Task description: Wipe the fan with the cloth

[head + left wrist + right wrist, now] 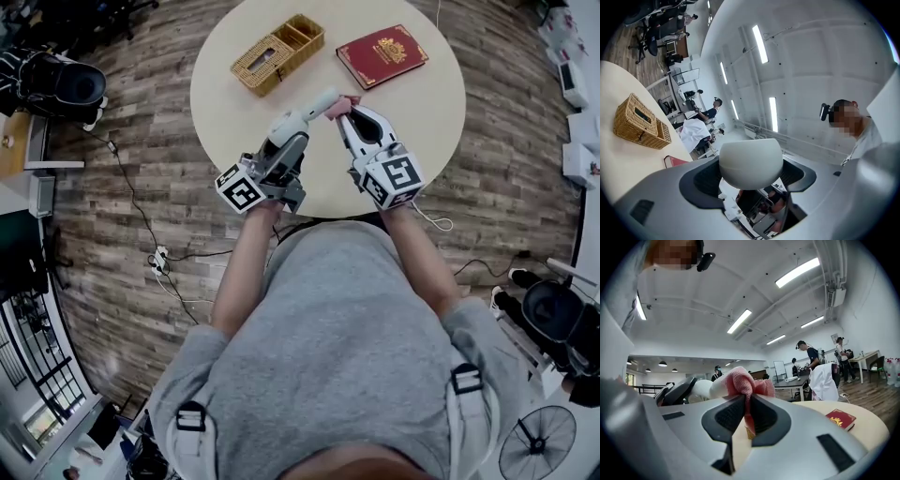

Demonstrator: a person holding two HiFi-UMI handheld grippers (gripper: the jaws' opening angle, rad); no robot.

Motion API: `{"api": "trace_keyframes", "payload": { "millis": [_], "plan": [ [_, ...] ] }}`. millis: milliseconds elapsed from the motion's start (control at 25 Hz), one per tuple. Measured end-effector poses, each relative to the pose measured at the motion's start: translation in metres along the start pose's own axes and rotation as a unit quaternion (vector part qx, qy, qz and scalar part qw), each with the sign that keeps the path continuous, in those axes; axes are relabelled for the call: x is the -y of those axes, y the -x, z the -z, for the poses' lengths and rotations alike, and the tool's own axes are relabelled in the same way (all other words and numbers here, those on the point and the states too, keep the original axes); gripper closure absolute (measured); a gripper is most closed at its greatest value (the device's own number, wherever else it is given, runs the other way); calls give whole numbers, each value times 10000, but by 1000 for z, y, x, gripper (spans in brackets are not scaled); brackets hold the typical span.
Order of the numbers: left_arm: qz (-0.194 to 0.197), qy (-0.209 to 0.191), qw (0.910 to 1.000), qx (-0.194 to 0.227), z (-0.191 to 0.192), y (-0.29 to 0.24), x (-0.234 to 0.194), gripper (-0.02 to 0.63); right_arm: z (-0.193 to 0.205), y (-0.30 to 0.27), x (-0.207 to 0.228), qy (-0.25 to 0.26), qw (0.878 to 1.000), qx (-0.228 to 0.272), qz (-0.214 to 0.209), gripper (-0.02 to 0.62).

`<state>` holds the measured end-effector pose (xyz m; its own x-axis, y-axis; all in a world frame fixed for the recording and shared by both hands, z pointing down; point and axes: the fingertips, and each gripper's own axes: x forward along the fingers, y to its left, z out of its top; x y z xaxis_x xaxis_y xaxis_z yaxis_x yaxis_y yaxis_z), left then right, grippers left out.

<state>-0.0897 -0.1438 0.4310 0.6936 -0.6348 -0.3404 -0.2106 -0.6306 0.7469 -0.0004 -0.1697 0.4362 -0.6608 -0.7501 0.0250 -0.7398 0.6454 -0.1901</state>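
A white hand-held fan (309,108) is held above the round table's near edge, and my left gripper (287,141) is shut on its lower body. In the left gripper view its rounded white shell (750,161) fills the gap between the jaws. My right gripper (347,114) is shut on a pink cloth (341,105), which touches the fan's far end. The right gripper view shows the cloth (744,383) bunched between the jaws, with the fan (701,389) just to its left. The fan's blades are hidden.
On the beige round table (422,112) lie a wicker box (278,53) at the back and a red book (382,55) to its right. Cables (159,258) run over the wooden floor on the left. Chairs and people are farther off in the room.
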Motion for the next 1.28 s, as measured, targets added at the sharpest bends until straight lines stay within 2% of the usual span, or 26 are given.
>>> {"api": "trace_keyframes", "payload": {
  "millis": [200,520,720,1160,1280],
  "plan": [
    [-24,54,10000,-38,4,1,0,224,-3,2,0,295,9995,-30,59,557],
    [-50,85,9999,-28,5,2,-2,224,10,-4,-54,1209,9897,-348,-681,557],
    [-43,80,9999,58,0,6,0,224,15,-3,-70,1202,9874,-385,-951,557],
    [16,194,9996,220,-2,9,4,224,28,0,-87,937,9877,-497,-1150,555],
    [43,213,9995,235,2,7,6,224,31,2,-93,1043,9852,-513,-1264,555]
  ]
}}
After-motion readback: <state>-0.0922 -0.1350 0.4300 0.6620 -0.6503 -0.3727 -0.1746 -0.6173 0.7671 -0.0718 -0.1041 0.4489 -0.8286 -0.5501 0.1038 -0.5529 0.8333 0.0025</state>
